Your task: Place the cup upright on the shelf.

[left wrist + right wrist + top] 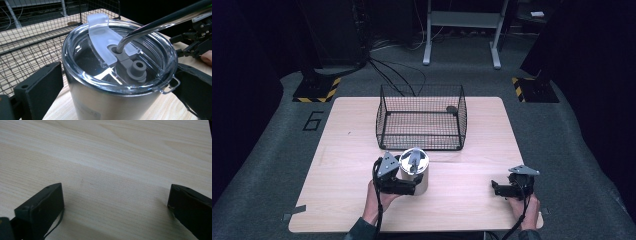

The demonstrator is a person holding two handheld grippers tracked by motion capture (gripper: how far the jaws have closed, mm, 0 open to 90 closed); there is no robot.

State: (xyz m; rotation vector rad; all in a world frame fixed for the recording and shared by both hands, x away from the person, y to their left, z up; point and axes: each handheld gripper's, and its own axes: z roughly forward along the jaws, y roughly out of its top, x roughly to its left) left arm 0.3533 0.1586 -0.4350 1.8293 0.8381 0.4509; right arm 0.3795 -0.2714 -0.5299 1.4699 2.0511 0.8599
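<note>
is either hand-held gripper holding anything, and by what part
The left hand-held gripper has its jaws on either side of the steel tumbler, on its body below the lid; contact is unclear. The right hand-held gripper holds nothing.

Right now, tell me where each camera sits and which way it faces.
High view: above the person's side, looking forward and down on the table, wire basket and tumbler; forearms, both grippers show.
Left gripper view: rides the left gripper, facing the tumbler between its jaws.
Right gripper view: rides the right gripper, facing bare tabletop.
Shared: tumbler and basket, high and left views.
</note>
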